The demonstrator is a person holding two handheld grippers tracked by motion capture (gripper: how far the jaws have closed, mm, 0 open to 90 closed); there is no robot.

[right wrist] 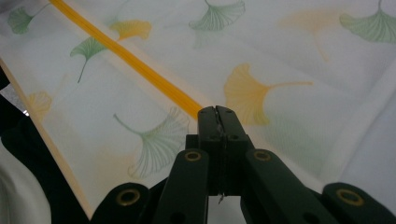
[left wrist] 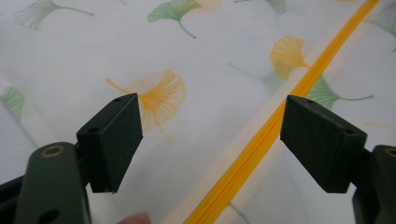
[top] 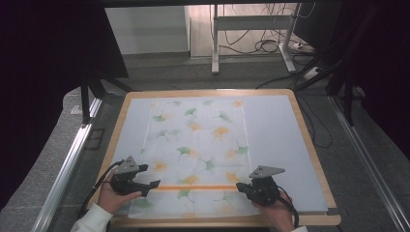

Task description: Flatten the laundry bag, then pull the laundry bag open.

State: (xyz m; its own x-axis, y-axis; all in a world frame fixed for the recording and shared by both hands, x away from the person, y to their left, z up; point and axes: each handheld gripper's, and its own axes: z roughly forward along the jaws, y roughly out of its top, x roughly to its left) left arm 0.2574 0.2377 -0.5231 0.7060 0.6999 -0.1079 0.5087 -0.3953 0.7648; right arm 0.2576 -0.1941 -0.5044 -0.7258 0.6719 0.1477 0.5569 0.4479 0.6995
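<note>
A white cloth [top: 198,154] printed with green and orange ginkgo leaves lies flat in the middle of the frame in the high view, on a pale mat [top: 280,145] that covers the wooden table [top: 309,140]. An orange stripe [top: 193,187] runs across the cloth near its lower edge, from left to right between the two grippers. The left gripper [top: 153,184] sits at the lower left of the cloth, held in a hand [top: 112,197] with a white sleeve; in the left gripper view its fingers [left wrist: 112,140] stand wide apart above the cloth with nothing between them, and the stripe passes diagonally under the gap. The right gripper [top: 243,188] sits at the lower right of the cloth, near the right end of the stripe; in the right gripper view its fingers [right wrist: 208,126] are pressed together, their tips over the stripe's end, and whether any cloth is pinched between them cannot be told. Beyond the table, at the top of the high view, are a grey floor [top: 193,77] and loose cables [top: 270,46].
</note>
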